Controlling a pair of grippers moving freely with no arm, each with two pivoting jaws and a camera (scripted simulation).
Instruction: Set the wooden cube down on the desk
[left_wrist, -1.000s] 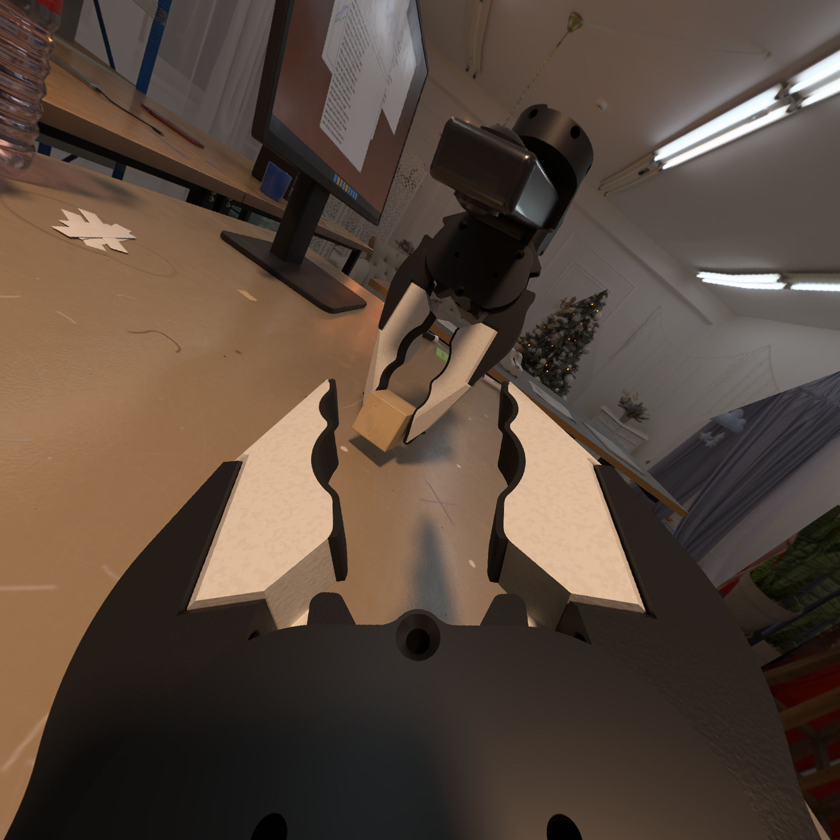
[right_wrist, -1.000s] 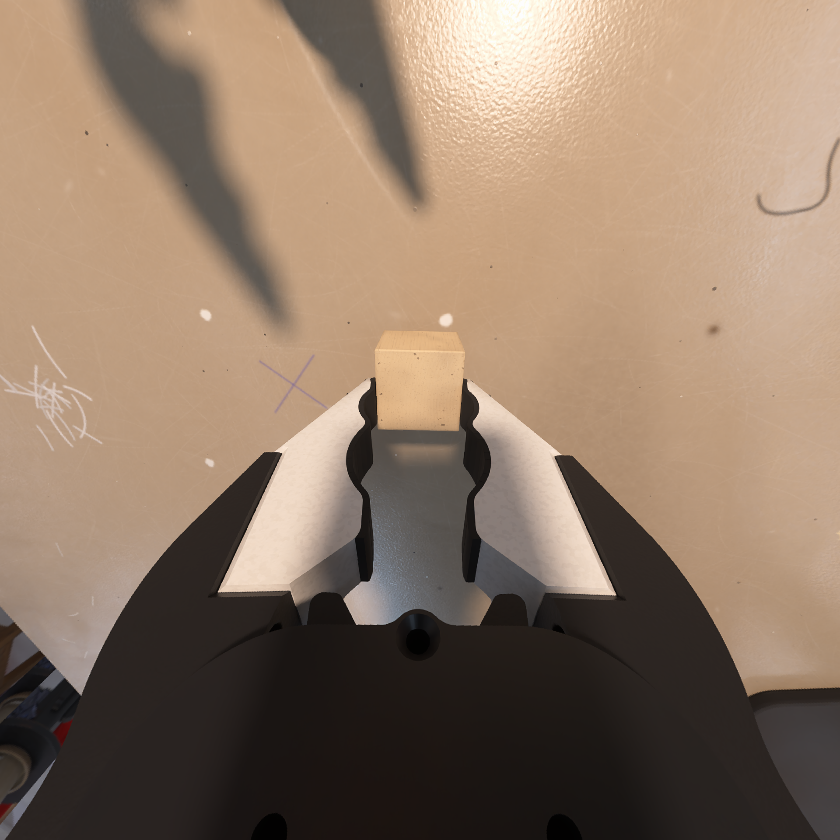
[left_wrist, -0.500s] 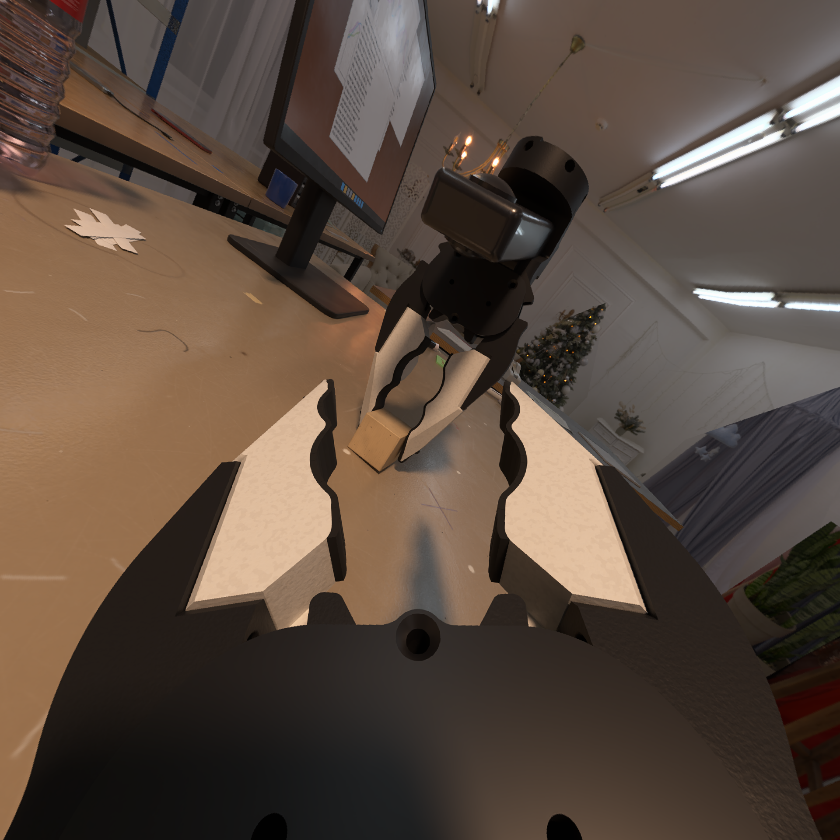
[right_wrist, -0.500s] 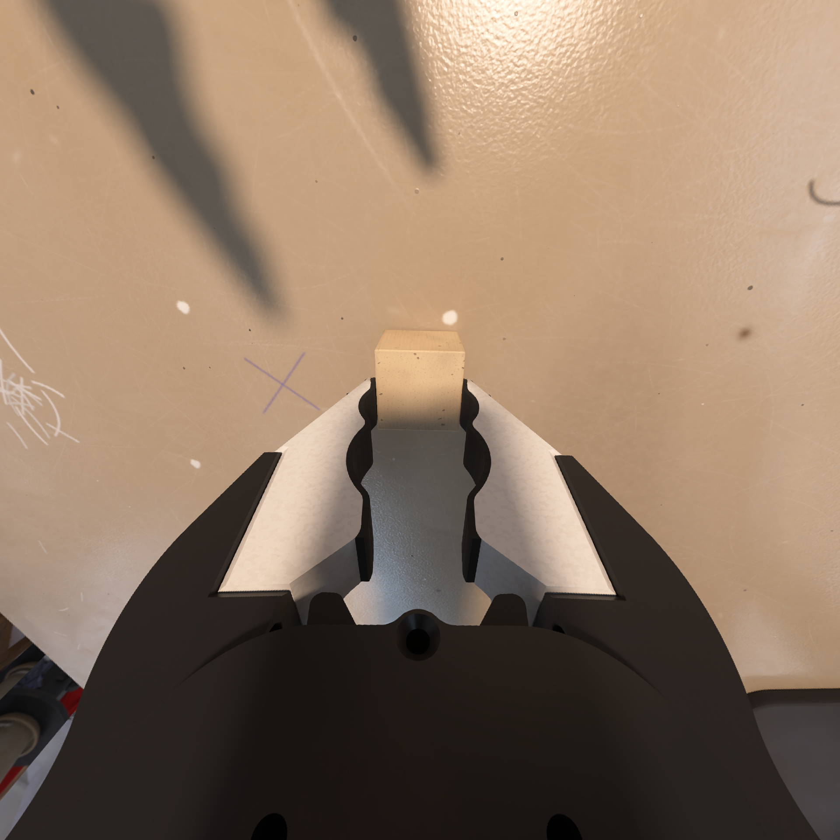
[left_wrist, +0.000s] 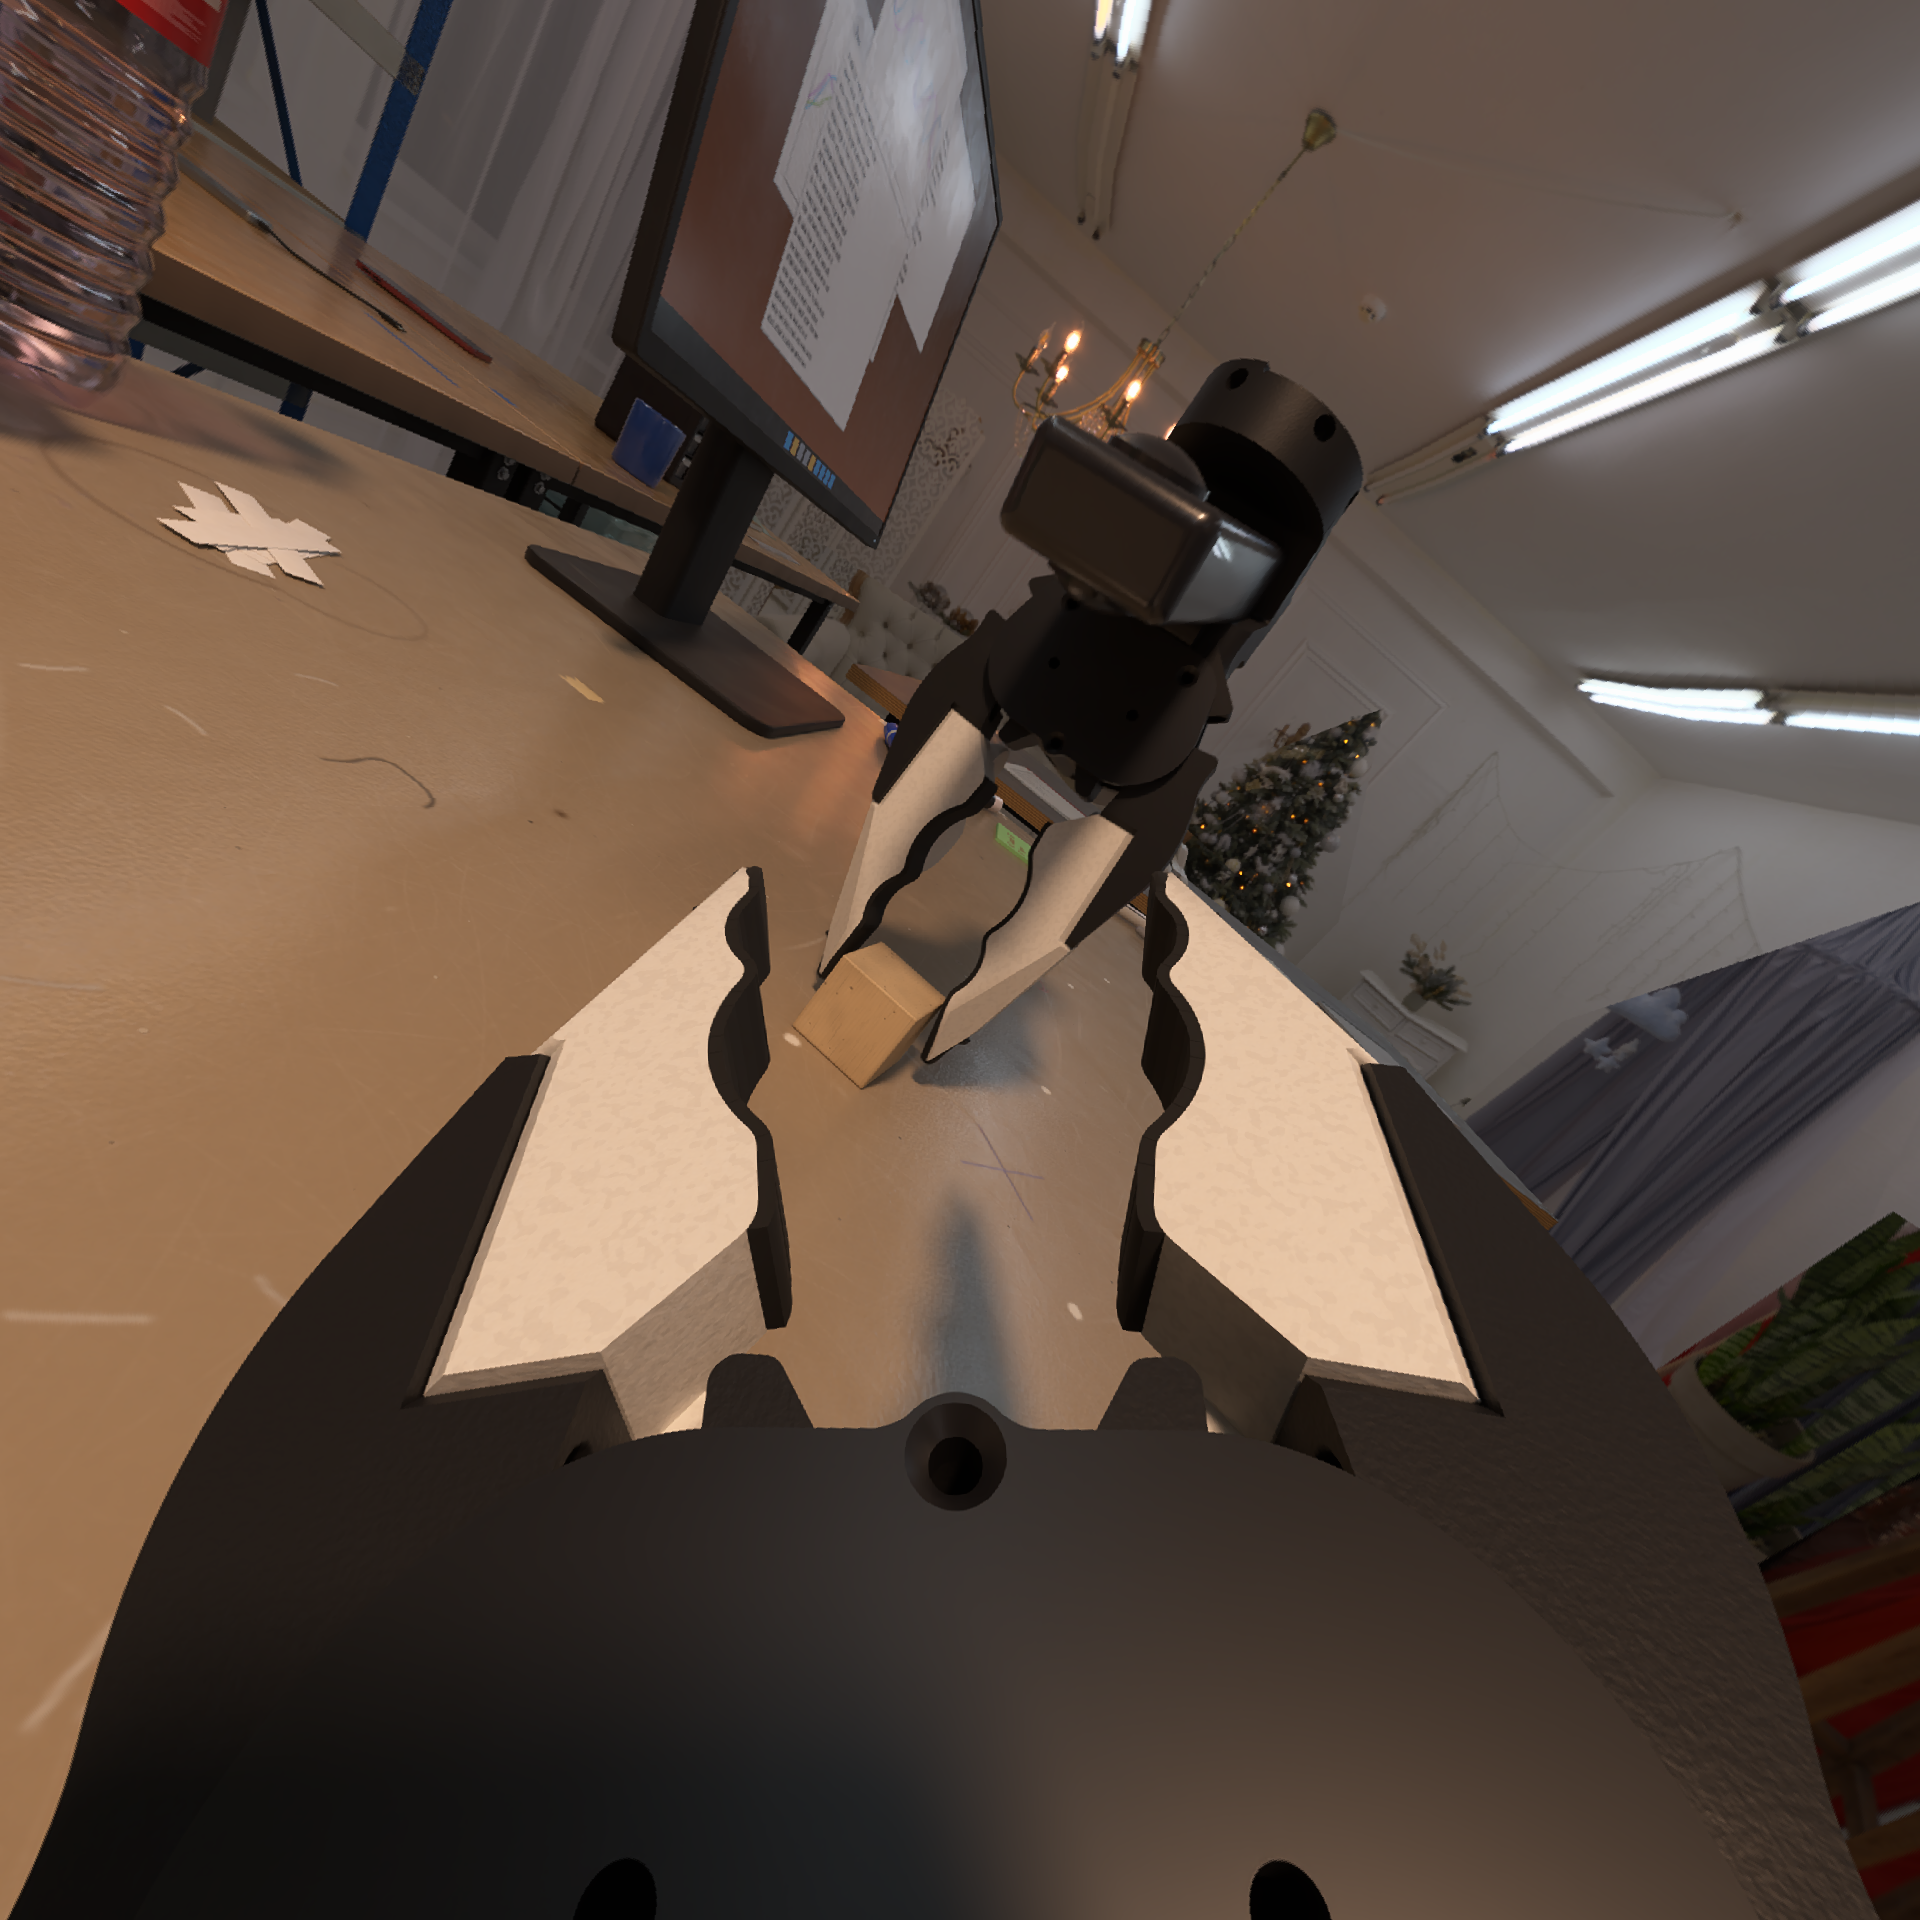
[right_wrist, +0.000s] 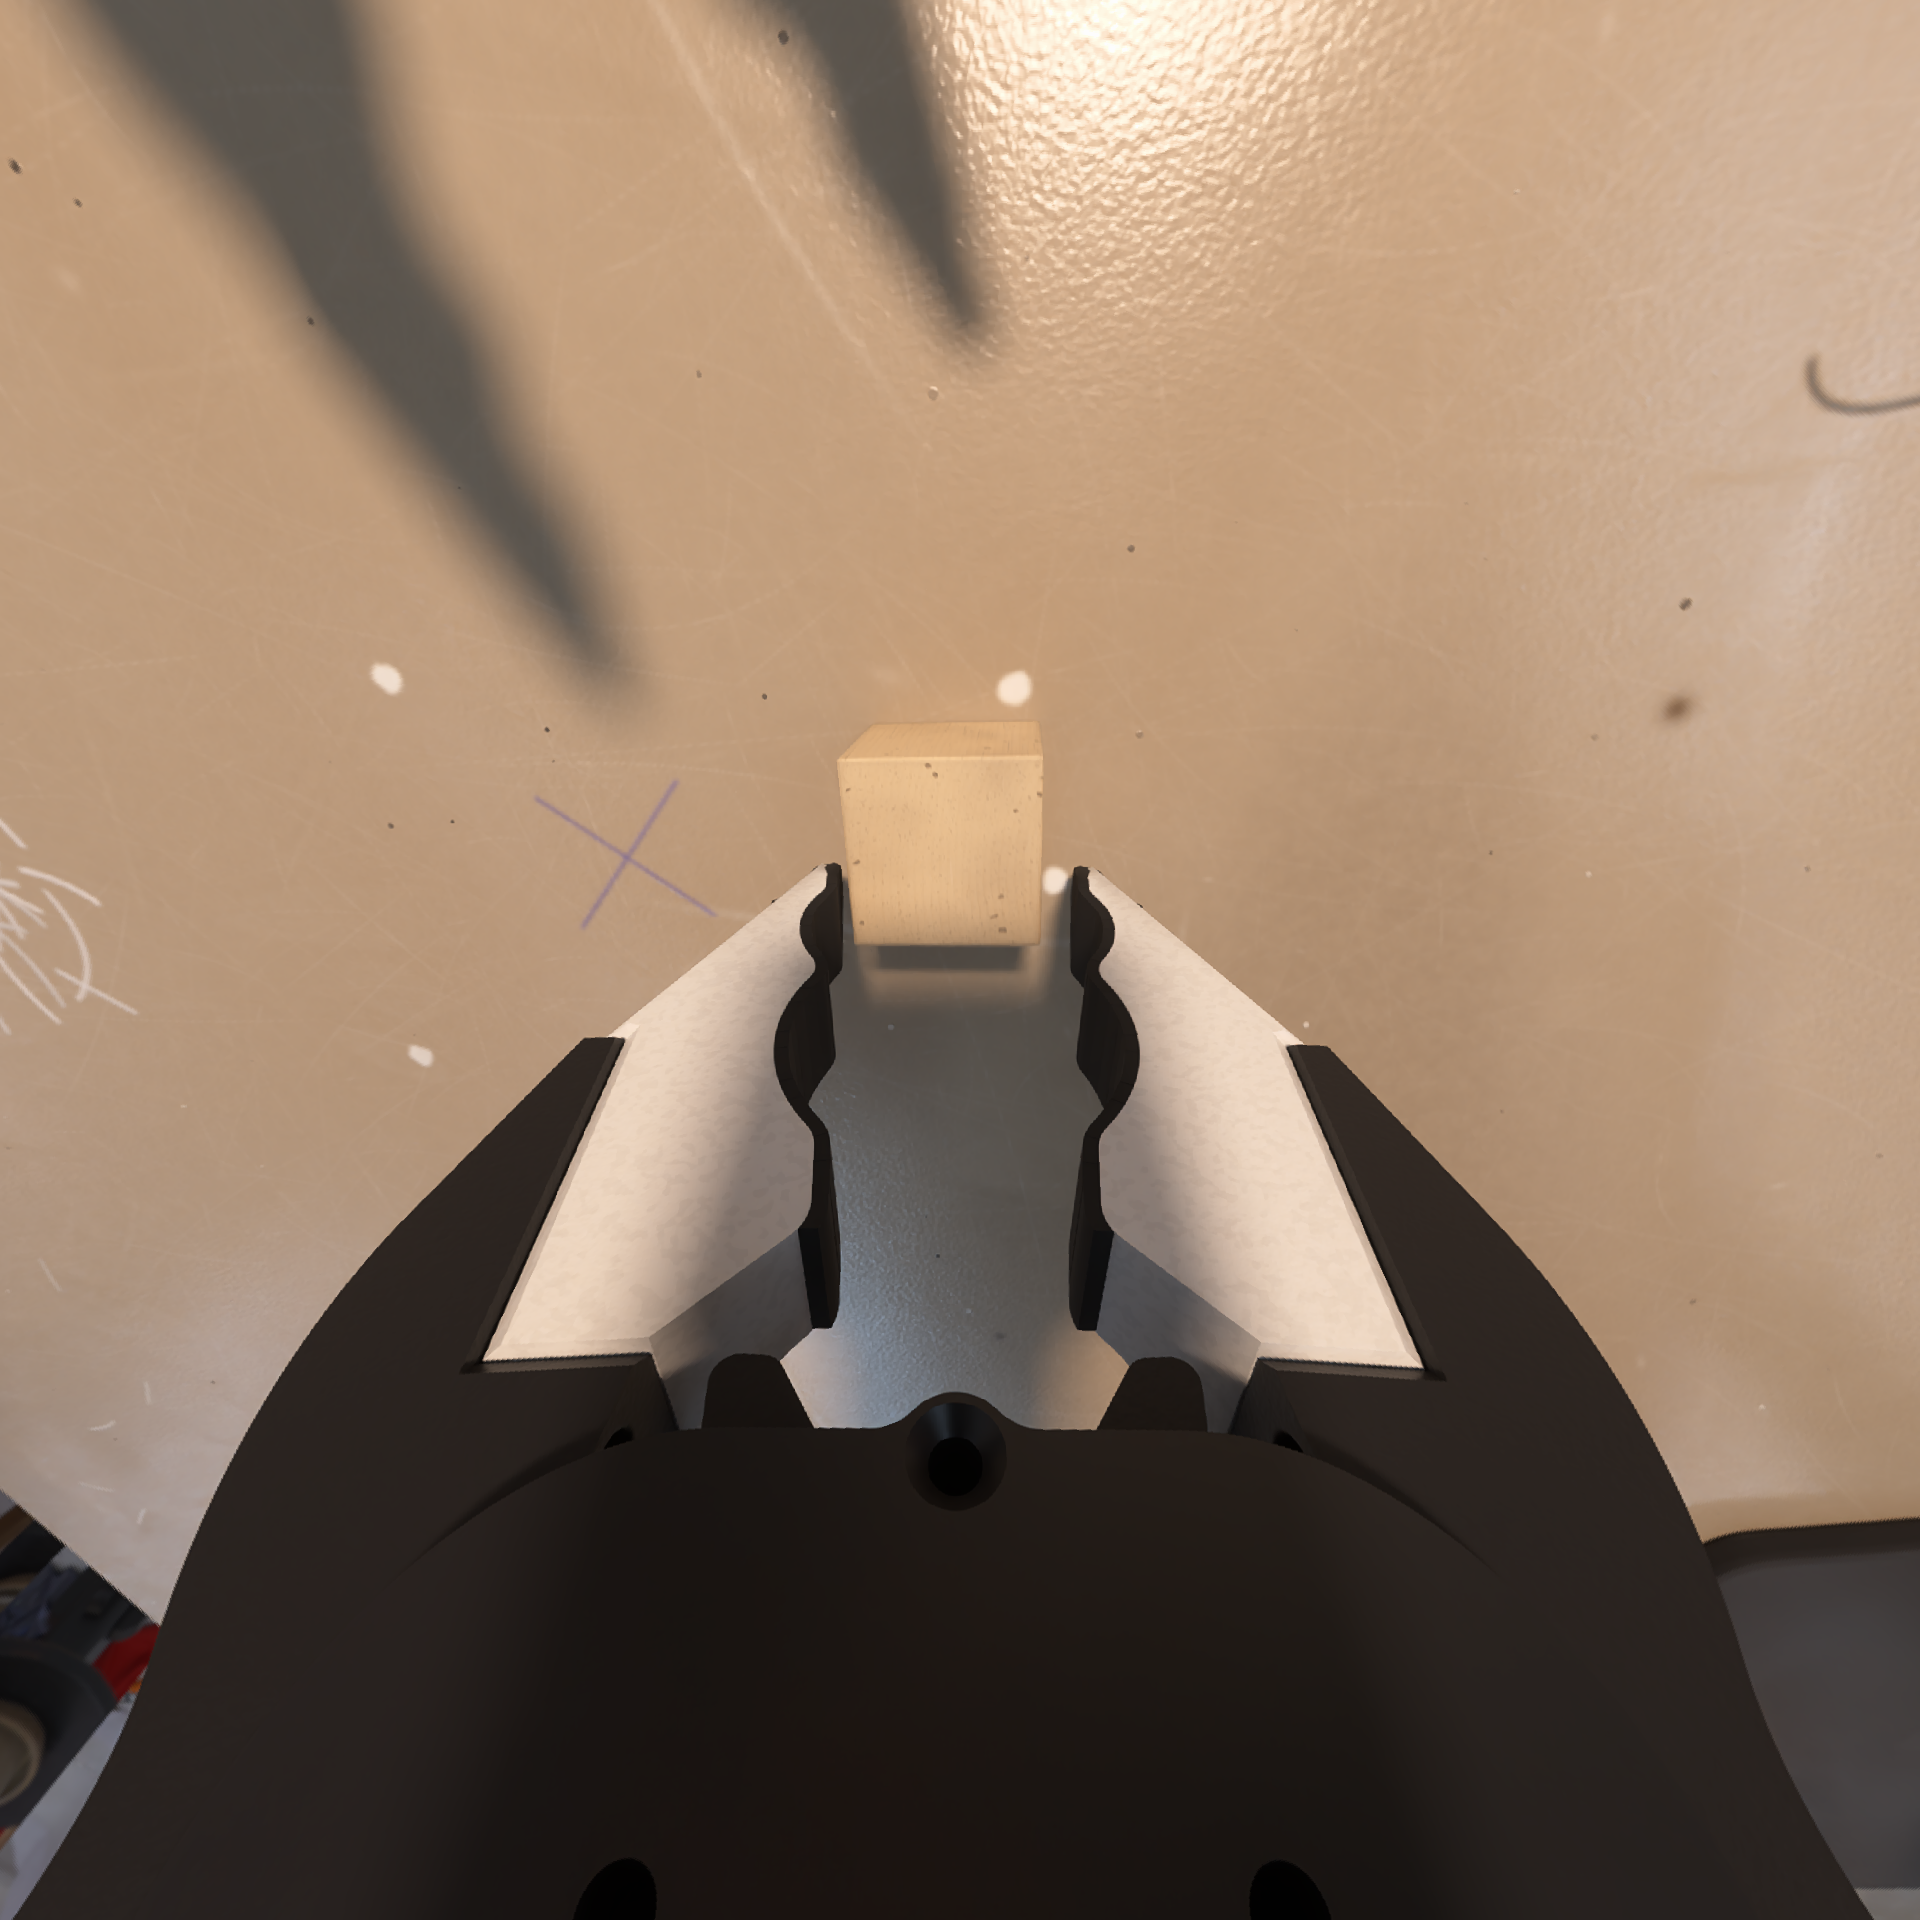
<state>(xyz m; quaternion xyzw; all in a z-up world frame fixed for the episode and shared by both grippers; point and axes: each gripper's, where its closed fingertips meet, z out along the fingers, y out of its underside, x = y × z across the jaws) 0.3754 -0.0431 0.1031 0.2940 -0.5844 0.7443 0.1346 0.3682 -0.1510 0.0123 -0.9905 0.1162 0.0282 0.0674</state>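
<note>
cube (right_wrist: 940, 831) is sitting flat on the desk (right_wrist: 1455, 727), square on its bottom face, just past the tips of your right gripper (right_wrist: 951, 883). in the left wrist view the same cube (left_wrist: 868, 1013) is resting on the desk (left_wrist: 312, 987) with the right gripper (left_wrist: 883, 1013) standing over it, tips pointing down on either side.

your right gripper is released: the jaws are parted wider than the cube, and a sliver of desk is showing between the cube and the right-hand finger. the left-hand finger is lying very close to the cube's side; you cannot tell whether it is touching.

your left gripper (left_wrist: 956, 935) is spread wide, grasping nothing, and hovering low over the desk, well short of the cube.

judging by this, you are at the release step, and the placing itself looks done. what is left is getting clear. the next move is calling for a straight pull back along the fingers, away from the desk, with the jaws kept apart and no sideways drift, since the near finger could nudge or tip the cube. a faint pen cross (right_wrist: 623, 857) is marking the desk just beside it.
</note>
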